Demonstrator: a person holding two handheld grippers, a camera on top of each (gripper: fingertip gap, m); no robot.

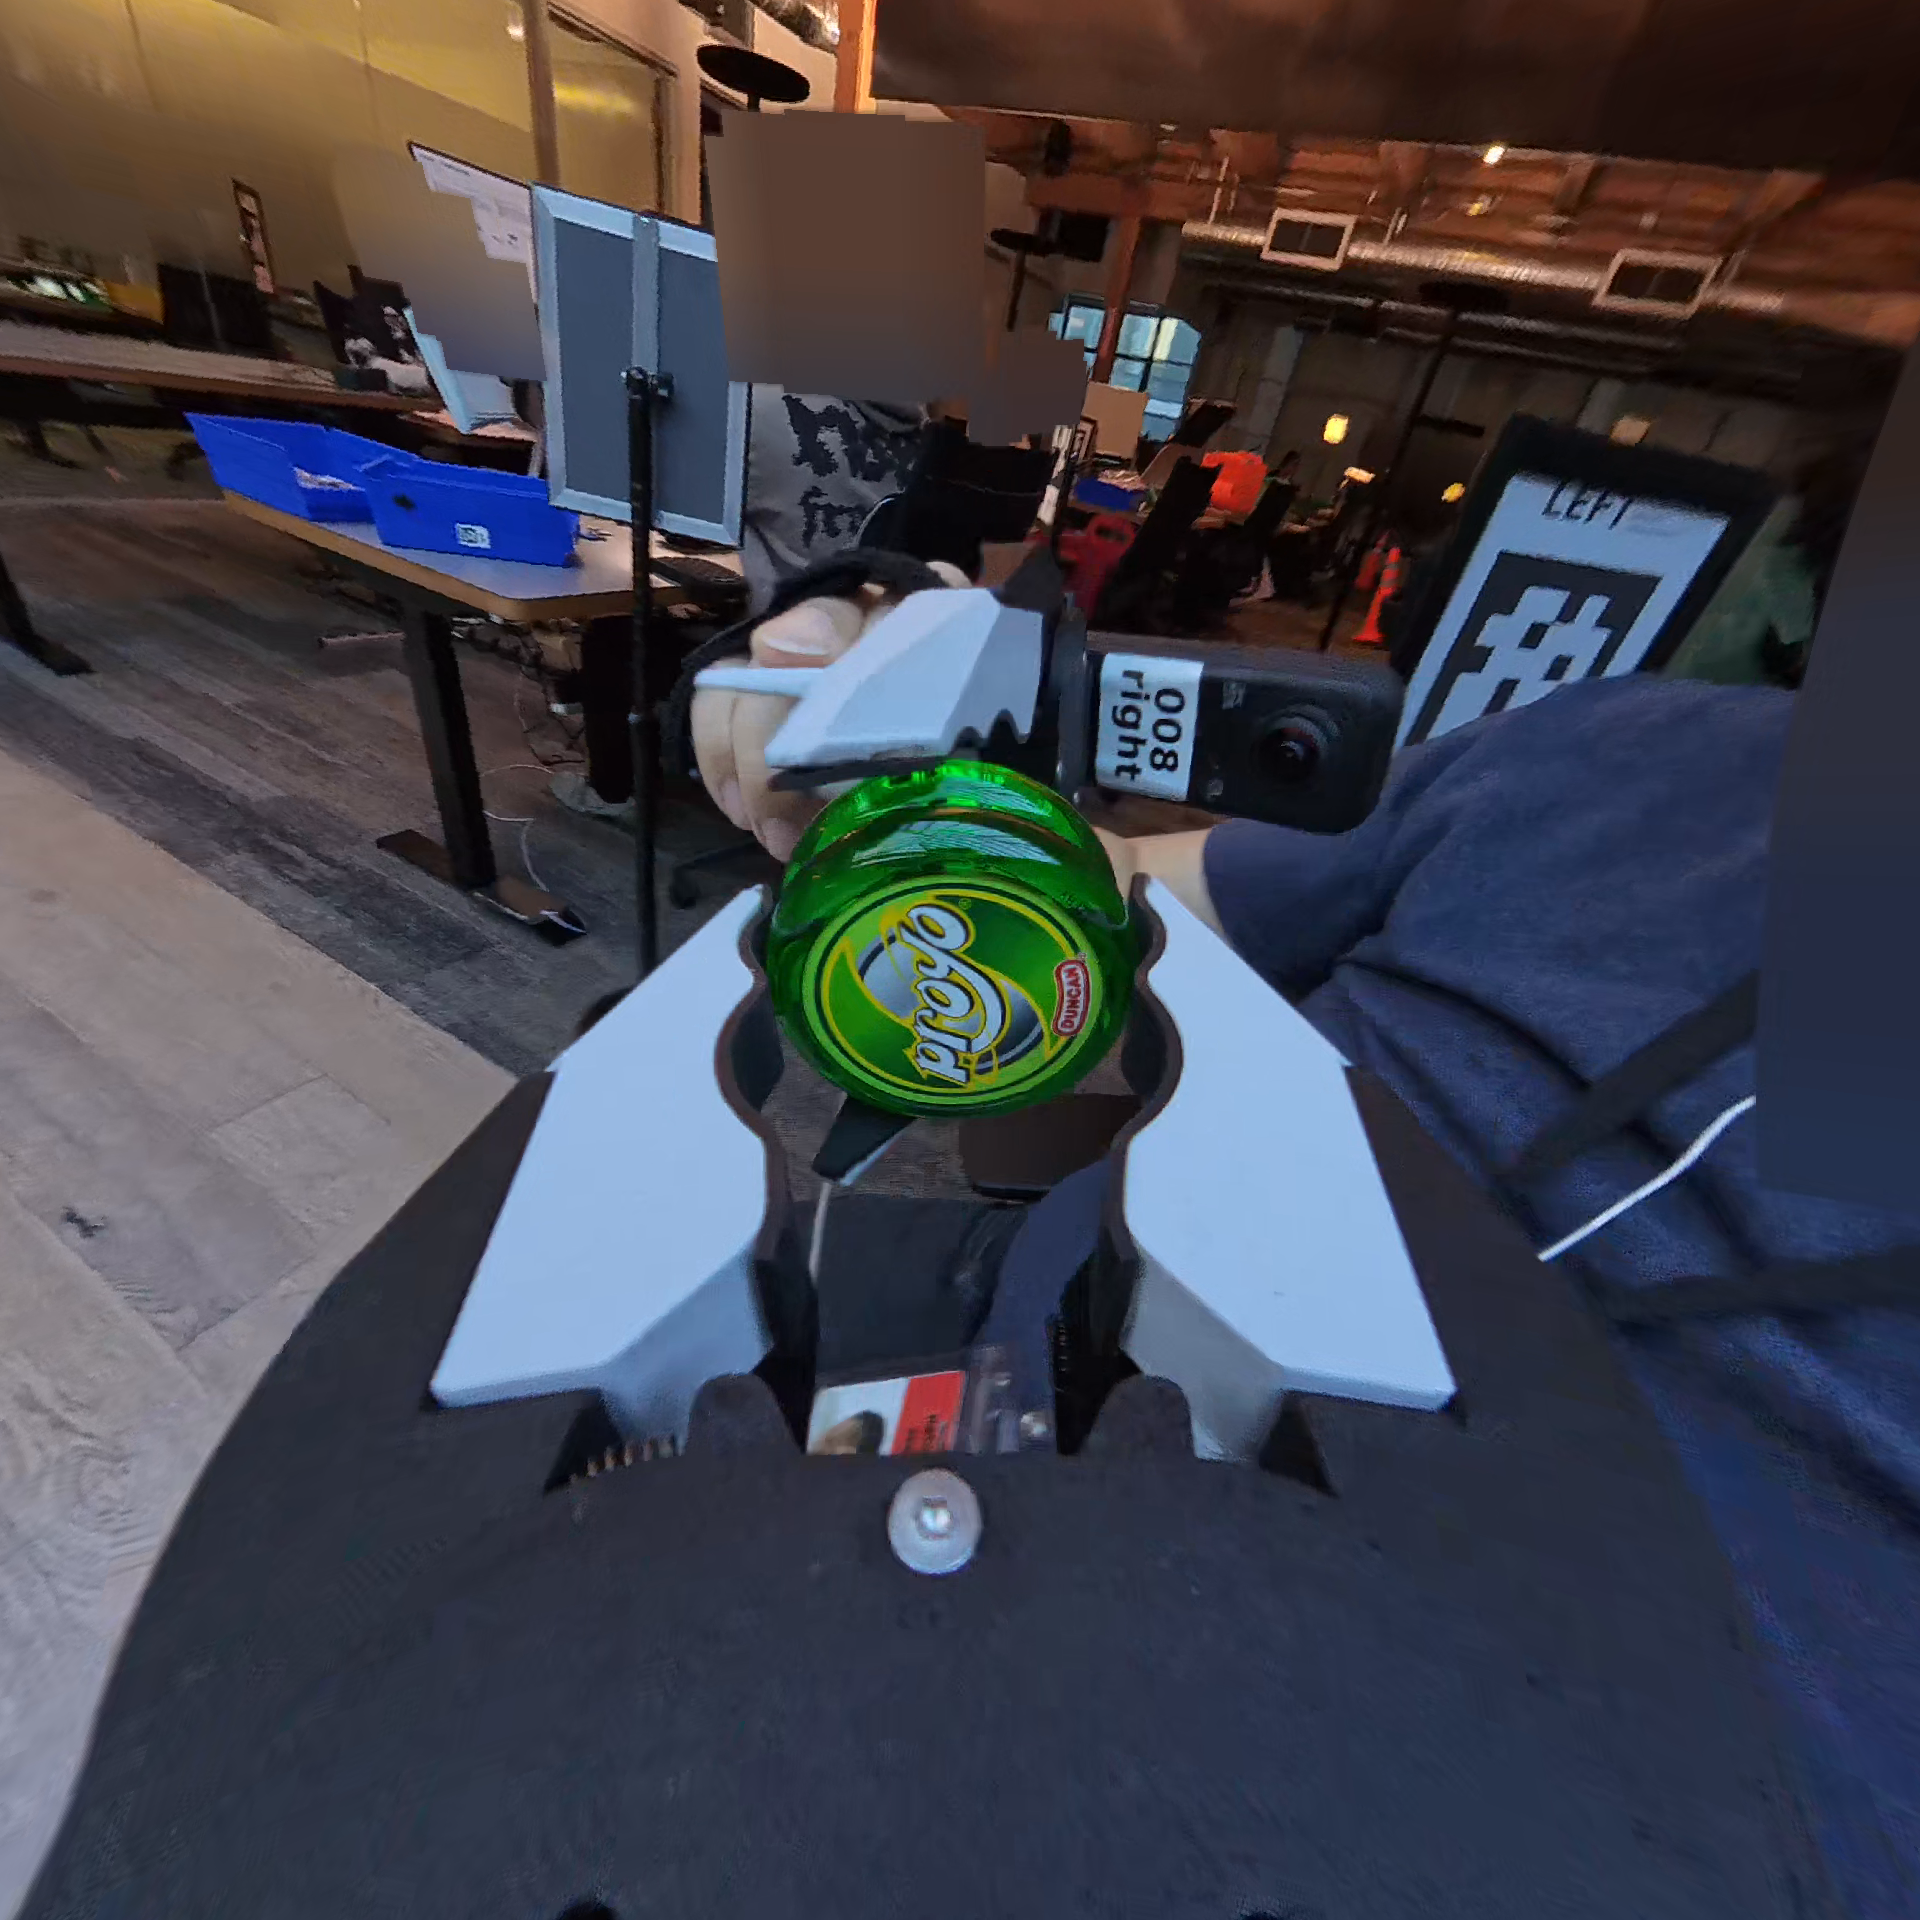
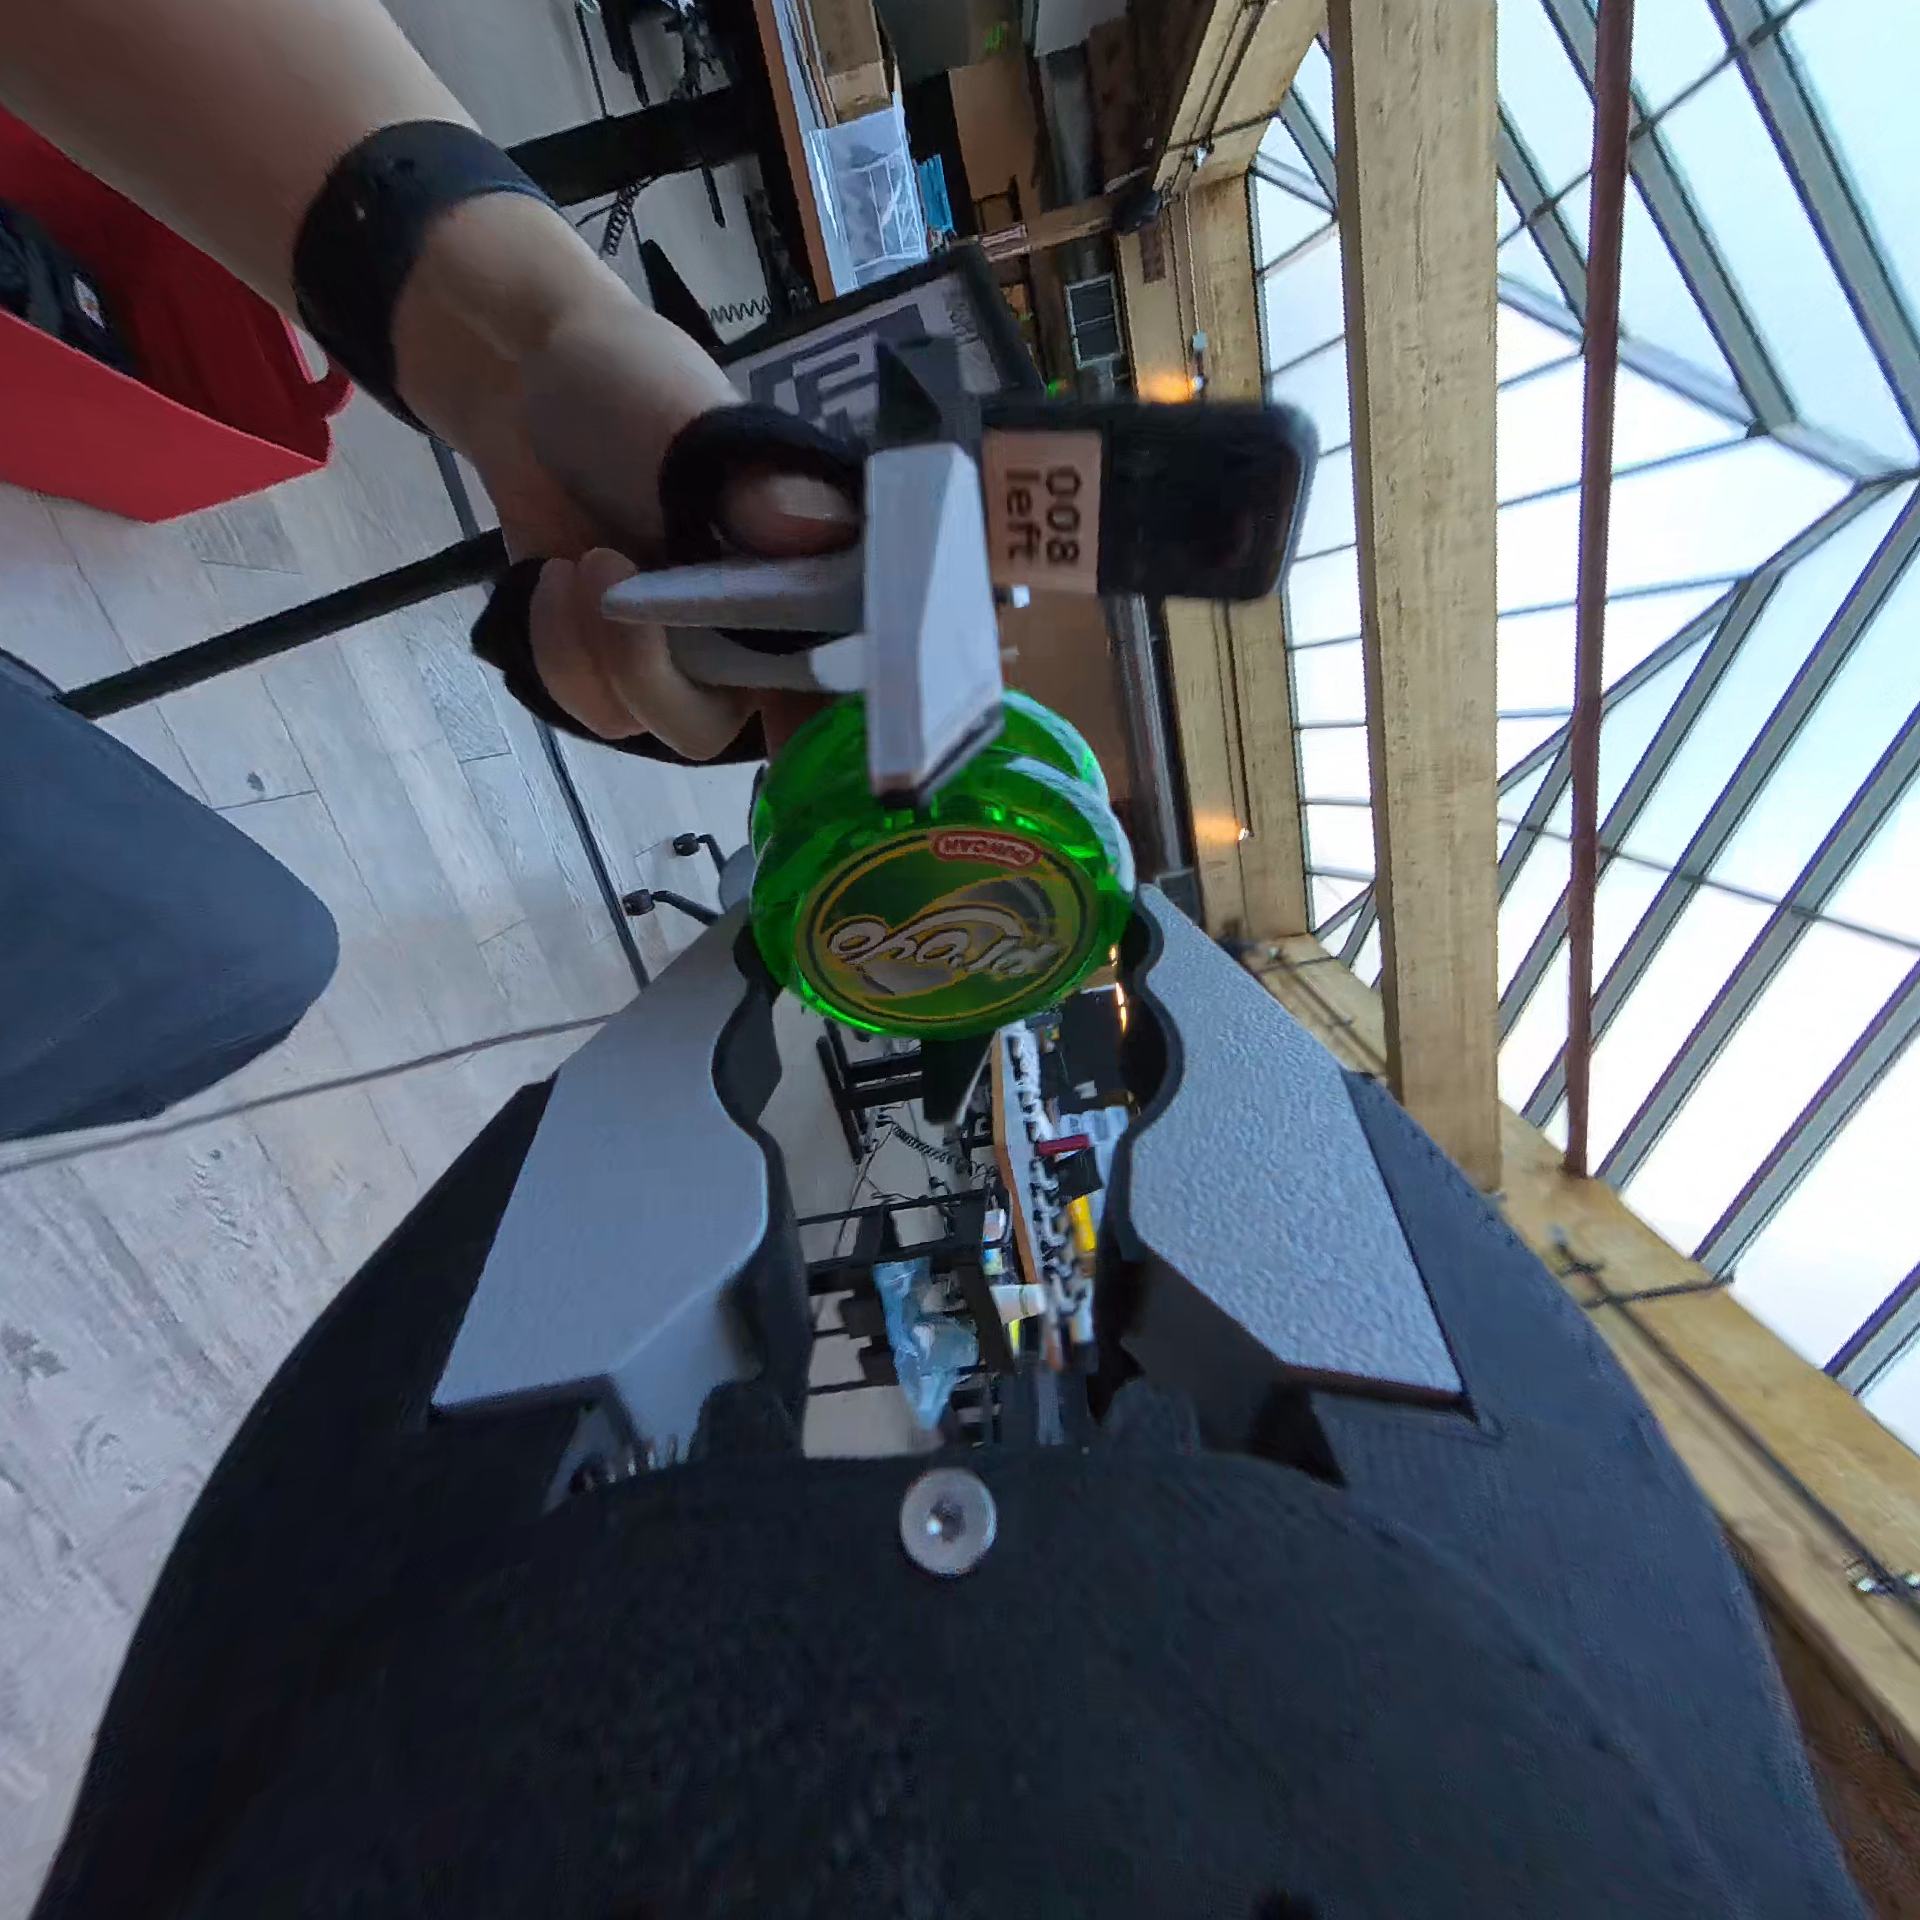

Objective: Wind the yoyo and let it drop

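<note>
Both tools [image 1: 951, 935] [image 2: 940, 935] pinch the green yoyo [image 1: 951, 961] — blue bins [image 1: 384, 483] behind.

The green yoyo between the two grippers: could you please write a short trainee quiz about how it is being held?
1. True or false: the yoyo rests on a table.
2. Its plastic shell is: A red, B green, C blue.
3. How many grippers clamp it?
Key: 1 false, it is held in mid-air; 2 B; 3 two, the left gripper across one pair of rim edges and the right gripper across the other.
</note>
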